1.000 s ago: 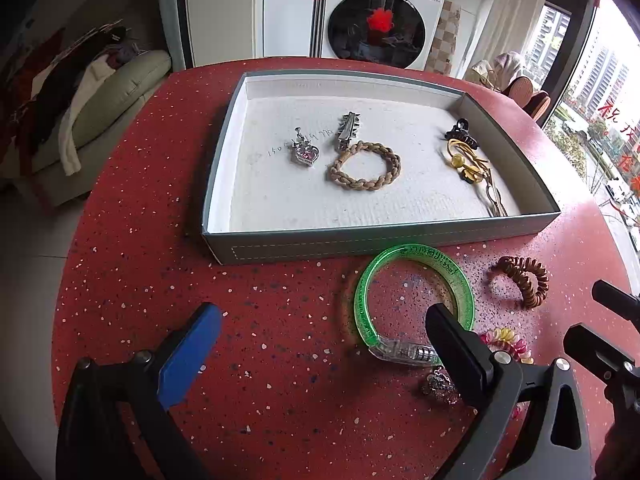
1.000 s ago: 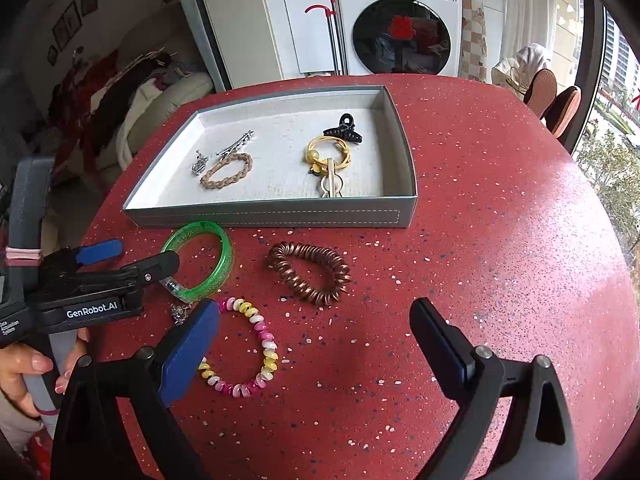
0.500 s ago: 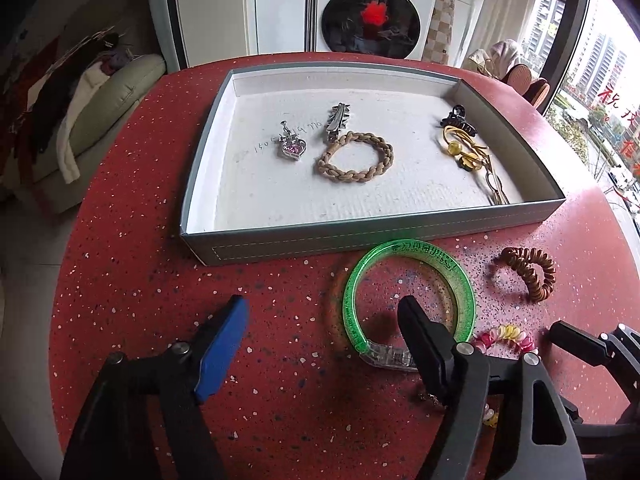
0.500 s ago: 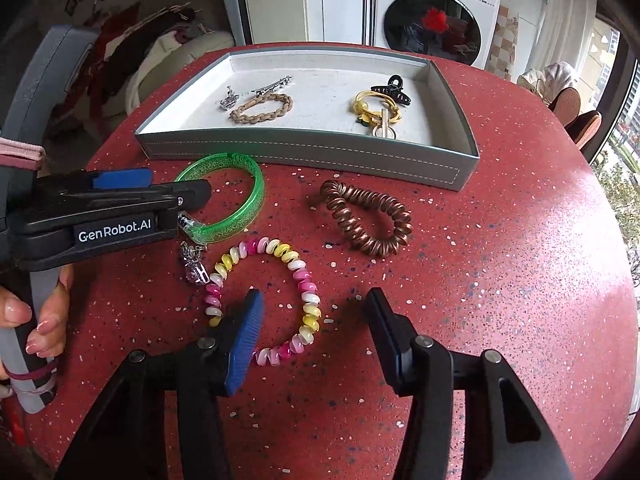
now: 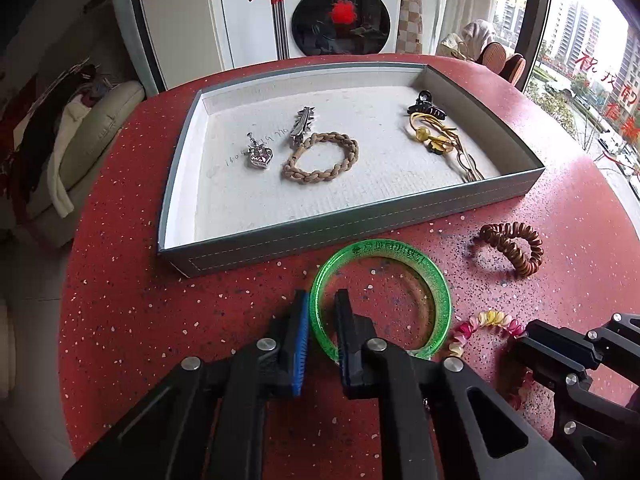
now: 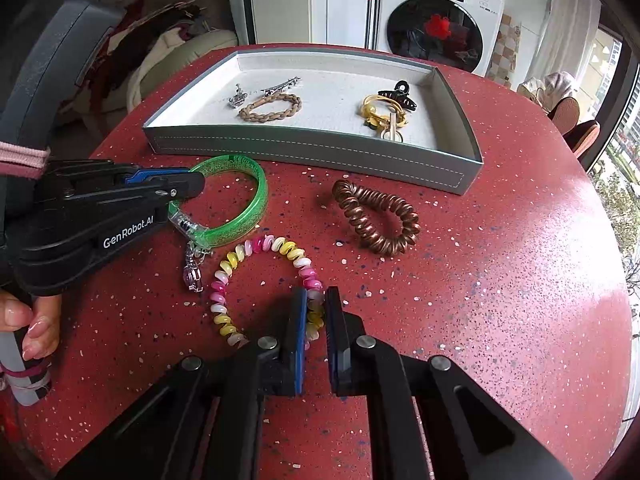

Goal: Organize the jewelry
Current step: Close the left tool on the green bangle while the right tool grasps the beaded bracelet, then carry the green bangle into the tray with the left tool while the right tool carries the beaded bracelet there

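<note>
Left tongs (image 5: pixel 322 312) pinched on green bangle (image 5: pixel 400 256) rim; right tongs (image 6: pixel 316 308) clamped narrowly on beaded bracelet (image 6: pixel 260 248), both on red bench (image 6: pixel 500 280).

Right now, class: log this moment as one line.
left gripper: shut on green bangle | right gripper: shut on beaded bracelet | both on table
</note>
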Demonstrator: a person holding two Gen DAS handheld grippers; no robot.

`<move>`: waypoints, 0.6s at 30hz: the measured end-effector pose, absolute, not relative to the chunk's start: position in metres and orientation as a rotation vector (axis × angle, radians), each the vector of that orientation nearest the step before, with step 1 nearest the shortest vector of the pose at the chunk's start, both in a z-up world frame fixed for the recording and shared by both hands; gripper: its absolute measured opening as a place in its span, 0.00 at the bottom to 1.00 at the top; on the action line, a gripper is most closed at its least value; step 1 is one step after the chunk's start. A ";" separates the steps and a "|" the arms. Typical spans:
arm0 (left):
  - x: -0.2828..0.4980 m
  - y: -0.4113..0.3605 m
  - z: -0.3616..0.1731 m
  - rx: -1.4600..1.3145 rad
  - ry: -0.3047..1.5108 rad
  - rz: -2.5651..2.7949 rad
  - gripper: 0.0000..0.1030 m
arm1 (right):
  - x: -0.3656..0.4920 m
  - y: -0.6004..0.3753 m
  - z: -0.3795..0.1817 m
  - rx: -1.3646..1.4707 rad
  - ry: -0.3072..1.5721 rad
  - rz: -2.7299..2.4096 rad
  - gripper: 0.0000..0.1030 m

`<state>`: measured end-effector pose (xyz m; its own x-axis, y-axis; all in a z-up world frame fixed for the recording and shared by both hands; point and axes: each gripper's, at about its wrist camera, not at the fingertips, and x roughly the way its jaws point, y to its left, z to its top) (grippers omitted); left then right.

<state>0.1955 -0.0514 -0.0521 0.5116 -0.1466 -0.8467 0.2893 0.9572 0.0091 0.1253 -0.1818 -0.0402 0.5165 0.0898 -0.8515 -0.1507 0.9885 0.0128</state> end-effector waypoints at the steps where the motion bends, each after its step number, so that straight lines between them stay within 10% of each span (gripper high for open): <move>1: 0.195 -0.050 -0.052 0.148 1.000 -0.270 0.26 | 0.124 -0.185 -0.038 -0.054 1.012 0.140 0.09; 18: 0.182 -0.016 -0.013 0.017 0.910 -0.294 0.26 | 0.121 -0.212 0.013 0.041 0.890 0.148 0.09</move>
<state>0.1824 -0.0155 -0.0131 0.5769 -0.2440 -0.7795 0.2586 0.9598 -0.1091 0.1208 -0.2118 0.0127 0.6202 0.1453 -0.7708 -0.1113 0.9890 0.0969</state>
